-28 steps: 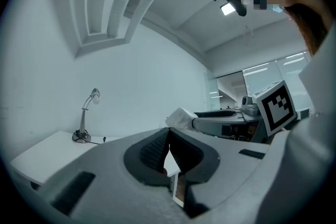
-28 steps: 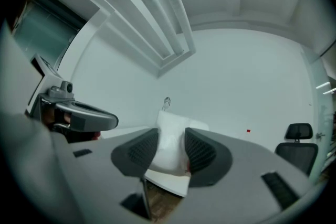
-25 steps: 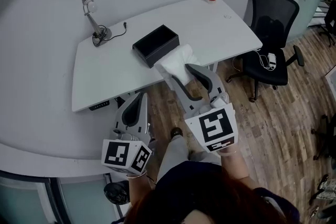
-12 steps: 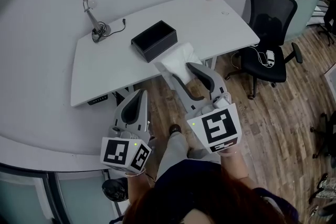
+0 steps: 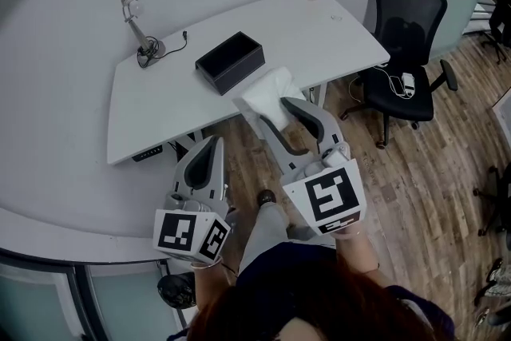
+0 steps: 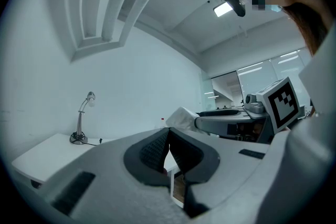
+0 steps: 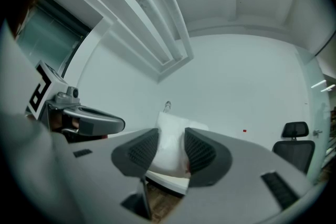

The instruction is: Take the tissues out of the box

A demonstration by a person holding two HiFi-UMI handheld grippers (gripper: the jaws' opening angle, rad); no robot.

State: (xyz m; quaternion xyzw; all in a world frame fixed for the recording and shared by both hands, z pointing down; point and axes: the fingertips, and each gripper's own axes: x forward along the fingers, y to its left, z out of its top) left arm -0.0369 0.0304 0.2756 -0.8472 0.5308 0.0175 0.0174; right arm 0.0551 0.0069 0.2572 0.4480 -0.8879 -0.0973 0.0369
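Your R tool (image 5: 278,114) pinches the tissues (image 5: 267,90) clear of the box (image 5: 230,61), so they're out; L tool (image 5: 206,152) is pressed together, idle.

Soft crumpled white paper tissues (image 5: 267,90) between ribbed dark rubbery pads (image 7: 199,150) of the matt grey plastic right gripper (image 5: 279,112); beyond its tips, matt black box (image 5: 230,61) on smooth white table (image 5: 160,108); beneath it, grained wood floor (image 5: 415,172).

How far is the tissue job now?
Done: the tissues are out of the black box, which looks empty. In hand: the right tool grips them near the desk edge. Left: probably only putting them down; the left tool is shut and empty.
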